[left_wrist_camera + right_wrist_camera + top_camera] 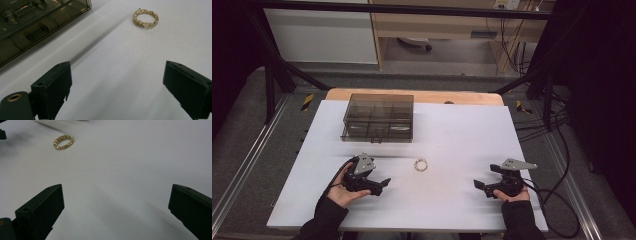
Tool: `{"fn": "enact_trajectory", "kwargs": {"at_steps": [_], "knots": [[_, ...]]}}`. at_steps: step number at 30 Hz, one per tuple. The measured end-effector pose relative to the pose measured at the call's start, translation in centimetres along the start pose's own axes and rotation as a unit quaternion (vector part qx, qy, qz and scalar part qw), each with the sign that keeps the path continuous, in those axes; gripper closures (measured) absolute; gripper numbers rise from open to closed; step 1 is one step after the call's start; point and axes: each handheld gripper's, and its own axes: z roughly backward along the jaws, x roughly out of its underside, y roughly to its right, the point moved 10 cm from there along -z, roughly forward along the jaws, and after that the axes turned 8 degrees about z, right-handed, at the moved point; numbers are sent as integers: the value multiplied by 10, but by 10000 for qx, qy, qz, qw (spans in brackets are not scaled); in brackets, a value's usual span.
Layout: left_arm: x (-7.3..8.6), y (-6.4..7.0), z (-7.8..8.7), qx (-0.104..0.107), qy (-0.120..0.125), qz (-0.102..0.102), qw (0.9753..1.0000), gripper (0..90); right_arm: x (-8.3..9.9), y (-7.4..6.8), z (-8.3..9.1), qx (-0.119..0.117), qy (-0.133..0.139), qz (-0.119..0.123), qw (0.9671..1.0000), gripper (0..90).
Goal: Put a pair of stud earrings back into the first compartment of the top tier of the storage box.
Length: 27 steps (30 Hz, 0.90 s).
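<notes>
**A:** Where was the bracelet (420,164) at that point?

**B:** In the high view it lay flat on the white table (462,135), just below the centre of the frame, alone and touching nothing. It was a small ring of gold links. In the left gripper view it sat in the upper right of the frame (145,18), and in the right gripper view in the upper left (63,142).

**A:** And the grippers?

**B:** Both were low near the bottom of the high view. The left gripper (383,183) was left of centre, the right gripper (479,185) toward the lower right, and each pointed inward at the bracelet. Both had their jaws spread wide with only bare table between them, so neither held anything.

**A:** Why wide apart like that?

**B:** I would judge they were readied for a pick. The left one was nearer, so it looked the likelier one to reach in.

**A:** What about the box?

**B:** A smoky clear organiser box (378,117) stood at the upper left of the table, well apart from the bracelet. Its lid looked shut, and dividers showed through it. In the left gripper view (37,22) some small items showed dimly inside. It seemed the probable home for the bracelet, which would explain the bracelet lying in open space in front of it.
</notes>
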Motion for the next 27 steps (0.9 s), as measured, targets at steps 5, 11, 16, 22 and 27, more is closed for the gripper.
{"fn": "enact_trajectory", "kwargs": {"at_steps": [5, 11, 16, 22, 27], "knots": [[-4, 5, -3, 89, -41, 83, 9999, 87, 0, 0, 1, 10, 15, -3, 10000, 7], [-12, 11, -4, 193, -32, 235, 9995, 87, 0, 0, 0, 18, 3, 5, 10000, 7], [-16, 16, -8, 254, -76, 299, 9992, 88, 1, 0, 0, 11, -6, 19, 10000, 7], [-21, 19, -14, 295, -123, 373, 9988, 88, 1, 0, 0, 7, -16, 16, 10000, 7], [-27, 21, -20, 293, -135, 414, 9986, 88, 1, 0, 0, 11, -12, 21, 10000, 7]]}}
